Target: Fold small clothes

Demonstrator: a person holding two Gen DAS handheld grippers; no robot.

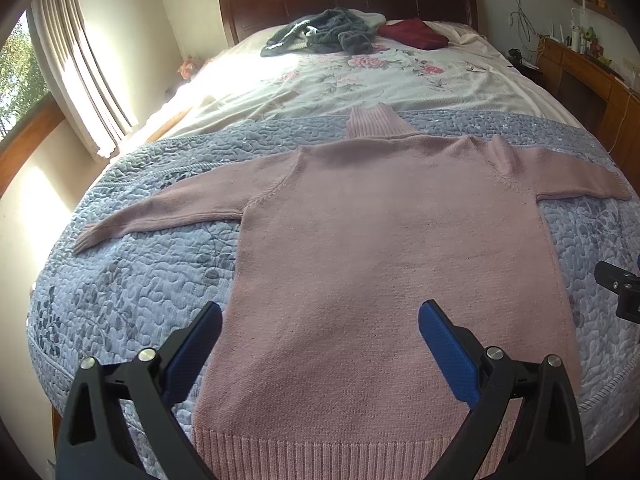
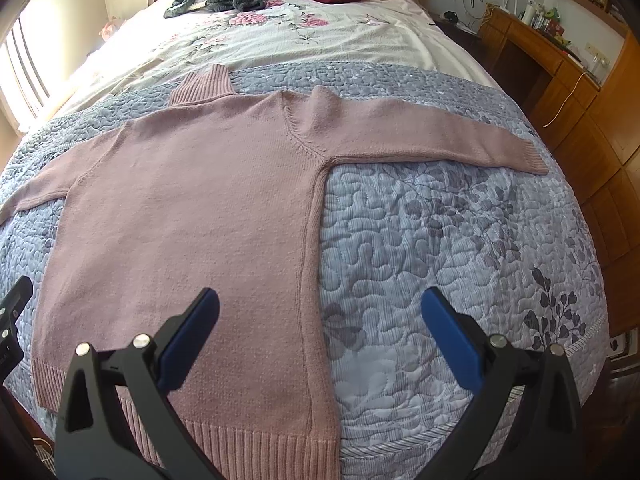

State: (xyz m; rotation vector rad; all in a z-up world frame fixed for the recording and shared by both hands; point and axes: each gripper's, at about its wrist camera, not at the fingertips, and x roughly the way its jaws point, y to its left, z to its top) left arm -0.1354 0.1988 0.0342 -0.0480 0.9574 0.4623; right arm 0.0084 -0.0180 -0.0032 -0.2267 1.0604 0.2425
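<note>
Bedroom; bed (image 1: 120, 280) under grey quilt. Pink sweater (image 1: 380, 240) lay flat at near end, sleeves out left and right, collar far: unfolded. Left tool (image 1: 320, 320) and right tool (image 2: 320, 308) spread, empty, above hem. All folds judged outstanding.

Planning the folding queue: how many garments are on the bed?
3 visible: pink sweater spread flat on the blue quilt; grey knit heap and dark red garment near the headboard. The heap may hide more.

Black plastic left tool (image 1: 320, 316) and right tool (image 2: 320, 304), blue textured pads (image 1: 448, 356), silver screws (image 2: 141, 341) at pivots.
</note>
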